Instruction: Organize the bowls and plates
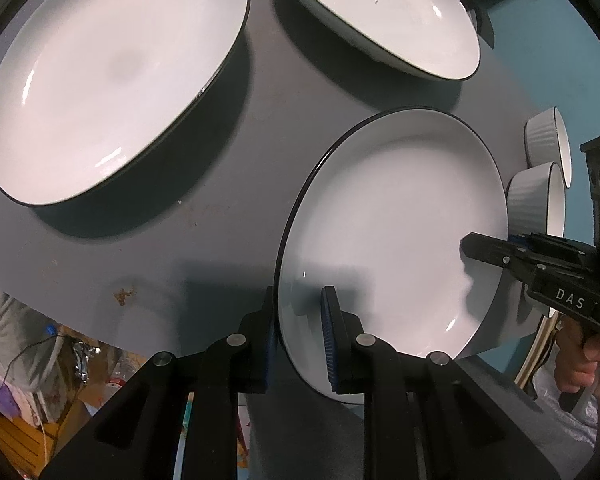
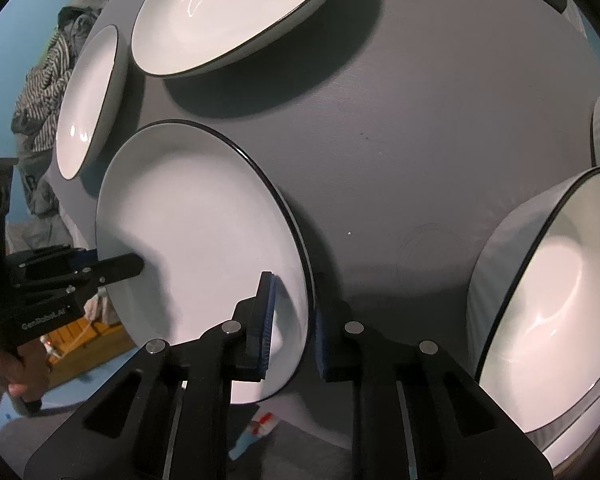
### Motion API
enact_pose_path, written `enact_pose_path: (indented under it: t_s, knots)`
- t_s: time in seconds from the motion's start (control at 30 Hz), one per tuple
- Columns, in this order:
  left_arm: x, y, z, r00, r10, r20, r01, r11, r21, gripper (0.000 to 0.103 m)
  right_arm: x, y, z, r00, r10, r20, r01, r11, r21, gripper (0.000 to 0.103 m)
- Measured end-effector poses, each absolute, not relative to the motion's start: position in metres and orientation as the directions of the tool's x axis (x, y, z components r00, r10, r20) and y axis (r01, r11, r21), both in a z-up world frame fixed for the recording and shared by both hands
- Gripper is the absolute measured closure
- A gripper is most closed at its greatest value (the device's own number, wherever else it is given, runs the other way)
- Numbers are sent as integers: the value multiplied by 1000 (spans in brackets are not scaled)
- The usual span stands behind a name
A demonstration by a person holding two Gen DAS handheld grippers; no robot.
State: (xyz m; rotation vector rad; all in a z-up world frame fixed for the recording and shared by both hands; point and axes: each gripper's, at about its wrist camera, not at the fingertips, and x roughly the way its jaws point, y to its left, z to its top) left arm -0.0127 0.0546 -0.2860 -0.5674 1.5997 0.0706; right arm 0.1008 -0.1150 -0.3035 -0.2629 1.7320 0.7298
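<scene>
A white plate with a dark rim is held between both grippers over the grey table. My left gripper is shut on its near rim, one finger inside and one outside. My right gripper is shut on the opposite rim of the same plate. Each gripper shows in the other's view, the right one in the left wrist view and the left one in the right wrist view. Two more white plates lie on the table, one at the left and one further back.
Two ribbed white bowls stand at the right of the table in the left wrist view. A large white bowl sits close on the right in the right wrist view. Clothes are piled beyond the table's left edge.
</scene>
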Motion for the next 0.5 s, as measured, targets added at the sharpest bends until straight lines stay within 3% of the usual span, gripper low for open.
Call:
enact_pose_path:
  t_s: [0.5]
  knots:
    - [16,70,-258,30,-301,-953,-400,870,-288,84,125,-111,-287,-293,236,-927,-518,776,361,87]
